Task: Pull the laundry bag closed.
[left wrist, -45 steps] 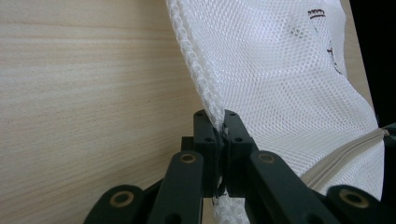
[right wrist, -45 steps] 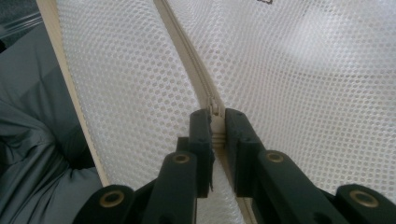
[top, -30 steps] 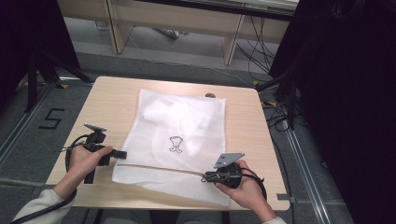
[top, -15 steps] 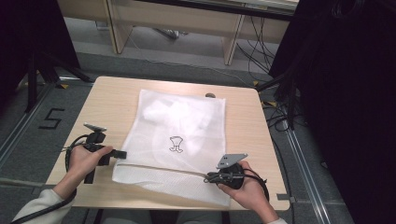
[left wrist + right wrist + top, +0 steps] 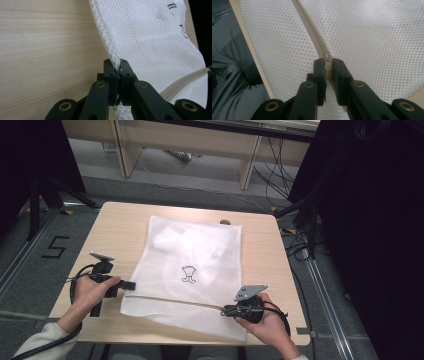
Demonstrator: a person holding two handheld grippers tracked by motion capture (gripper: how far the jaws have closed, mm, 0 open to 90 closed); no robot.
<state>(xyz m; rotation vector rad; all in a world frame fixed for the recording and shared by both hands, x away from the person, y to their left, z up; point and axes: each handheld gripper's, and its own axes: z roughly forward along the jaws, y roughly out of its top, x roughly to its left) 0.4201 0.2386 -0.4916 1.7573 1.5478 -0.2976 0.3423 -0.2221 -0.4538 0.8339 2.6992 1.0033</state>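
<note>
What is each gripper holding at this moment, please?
Left gripper: closed on the mesh bag's edge seam.
Right gripper: closed on the zipper pull.

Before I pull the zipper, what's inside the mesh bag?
Through the mesh bag, pale bunched shapes show near its far end; what they are I cannot tell. Left gripper pinches the bag's edge, right gripper the zipper.

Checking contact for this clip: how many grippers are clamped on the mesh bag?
2. The left gripper pinches the mesh bag at its left edge seam; the right gripper grips its zipper slider near the right end.

Wood table w/ white mesh bag flat.
</note>
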